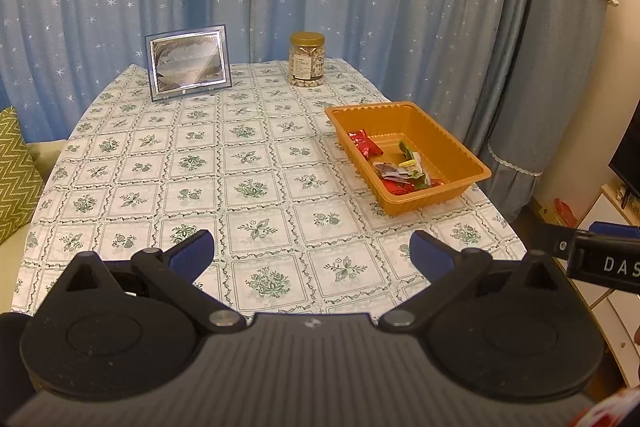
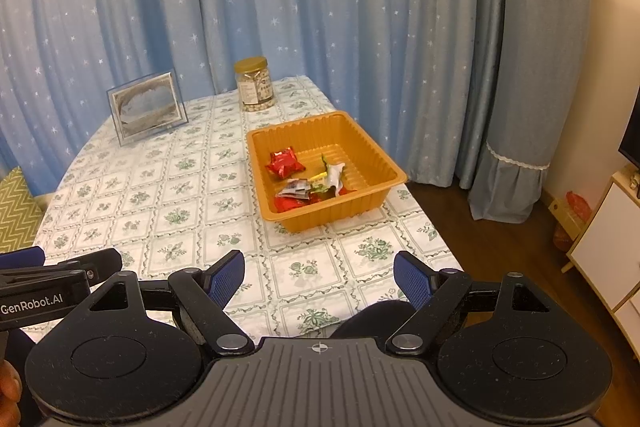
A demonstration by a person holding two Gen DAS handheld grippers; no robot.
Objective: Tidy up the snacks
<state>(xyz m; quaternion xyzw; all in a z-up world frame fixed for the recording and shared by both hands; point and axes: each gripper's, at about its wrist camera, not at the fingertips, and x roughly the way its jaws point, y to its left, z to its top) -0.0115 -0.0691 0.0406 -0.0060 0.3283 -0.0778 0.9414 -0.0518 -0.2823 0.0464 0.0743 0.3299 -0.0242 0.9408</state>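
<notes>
An orange plastic tray [image 1: 456,143] [image 2: 360,143] stands on the right side of the table and holds several wrapped snacks [image 1: 394,171] [image 2: 308,179], red, green and white. My left gripper [image 1: 312,253] hovers open over the near table edge, nothing between its blue pads. My right gripper [image 2: 320,277] is open too, with nothing between its pads, short of the tray near the table's front right corner. Part of the right gripper [image 1: 600,259] shows at the right edge of the left wrist view, and part of the left gripper [image 2: 52,283] at the left edge of the right wrist view.
A gold-lidded jar of nuts [image 1: 307,59] [image 2: 255,83] and a framed picture [image 1: 188,67] [image 2: 147,107] stand at the table's far end before blue star curtains. The floral tablecloth [image 1: 248,163] [image 2: 168,199] covers the table. A green cushion [image 1: 16,167] lies left; a white cabinet [image 2: 608,247] stands right.
</notes>
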